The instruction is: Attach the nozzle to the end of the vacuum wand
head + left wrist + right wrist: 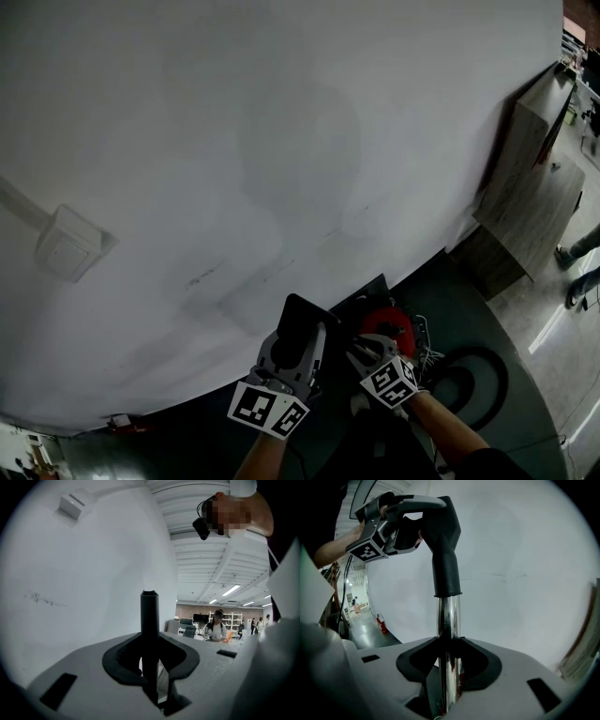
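Black nozzle (305, 319), head view: in left gripper (292, 349), right gripper (373, 354) just beside.
Left gripper view: jaws clamped on nozzle.
Right gripper view: jaws clamped on chrome wand (448, 634); nozzle collar over wand tip.
Best: keep axes aligned, push straight home.

- The nozzle (446, 550) is matte black plastic. It has a round collar at its lower end, and above that it widens into a bent, flattened head that leans to the left.
- The collar is fitted over the upper end of the vacuum wand (449, 634), and the two run in one line. How deep the wand goes in cannot be seen.
- The nozzle's head is clamped in the left gripper (292, 354), close to the white wall.
- The vacuum wand is a slim, shiny chrome tube standing nearly upright. It is pinched between the jaws of the right gripper (375, 356), below the collar.
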{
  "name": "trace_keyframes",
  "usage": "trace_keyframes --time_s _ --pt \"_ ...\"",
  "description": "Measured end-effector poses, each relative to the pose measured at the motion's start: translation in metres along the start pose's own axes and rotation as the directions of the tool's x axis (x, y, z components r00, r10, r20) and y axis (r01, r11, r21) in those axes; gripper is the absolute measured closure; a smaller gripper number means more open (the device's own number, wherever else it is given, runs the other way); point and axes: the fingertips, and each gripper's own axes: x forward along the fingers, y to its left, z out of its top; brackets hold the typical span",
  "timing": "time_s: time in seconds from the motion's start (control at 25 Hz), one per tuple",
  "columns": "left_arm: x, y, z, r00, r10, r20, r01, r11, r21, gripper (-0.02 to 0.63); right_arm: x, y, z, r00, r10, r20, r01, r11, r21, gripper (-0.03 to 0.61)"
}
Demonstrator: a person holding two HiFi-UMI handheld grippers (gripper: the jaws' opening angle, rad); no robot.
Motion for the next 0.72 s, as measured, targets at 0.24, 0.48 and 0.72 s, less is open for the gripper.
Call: trace_keyframes --time_s 0.24,0.48,0.72 --pt "0.002 -0.005 -0.001 0.999 0.009 -0.038 -0.008 0.999 0.034 0.529 0.001 0.006 -0.001 1.0 0.011 -0.001 -0.011 1.0 -0.009 0.426" --pt "-0.001 0.029 -0.005 1.0 0.024 -0.005 -0.024 0.987 -0.16 0.529 -0.002 0.012 -0.002 1.0 0.013 0.011 -0.013 1.0 -0.013 0.426" --pt "-0.004 0.058 -0.013 1.0 0.022 0.016 -0.015 0.937 -0.348 0.529 -0.007 0.015 -0.004 1.0 0.011 0.025 -0.01 1.0 -0.019 0.426"
